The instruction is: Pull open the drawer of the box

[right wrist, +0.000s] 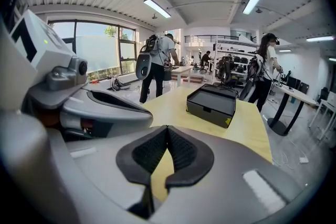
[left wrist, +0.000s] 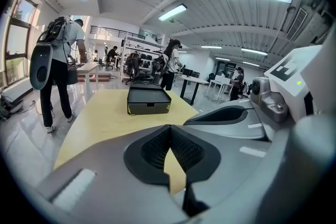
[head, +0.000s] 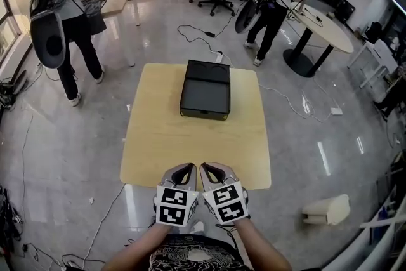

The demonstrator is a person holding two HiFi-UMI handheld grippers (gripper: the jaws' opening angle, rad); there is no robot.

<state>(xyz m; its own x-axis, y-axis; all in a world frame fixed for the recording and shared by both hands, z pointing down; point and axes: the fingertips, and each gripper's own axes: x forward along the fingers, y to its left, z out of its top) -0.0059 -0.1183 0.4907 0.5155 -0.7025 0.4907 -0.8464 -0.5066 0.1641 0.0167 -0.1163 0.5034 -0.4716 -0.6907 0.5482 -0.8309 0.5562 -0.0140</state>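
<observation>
Black box (head: 205, 89) sits on the yellow table (head: 152, 149), toward the far side, its drawer (head: 203, 113) facing the person and flush with the front. Left gripper (head: 189, 167) and right gripper (head: 207, 167) are side by side over the near edge, well apart from the box. Both pairs of jaws are pressed together with nothing between them.

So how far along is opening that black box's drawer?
Nothing is done yet: the drawer of the box looks closed. Nothing is in hand: the left gripper and right gripper are shut and empty, at the near edge of the table. Left: reach, grip, pull.
</observation>
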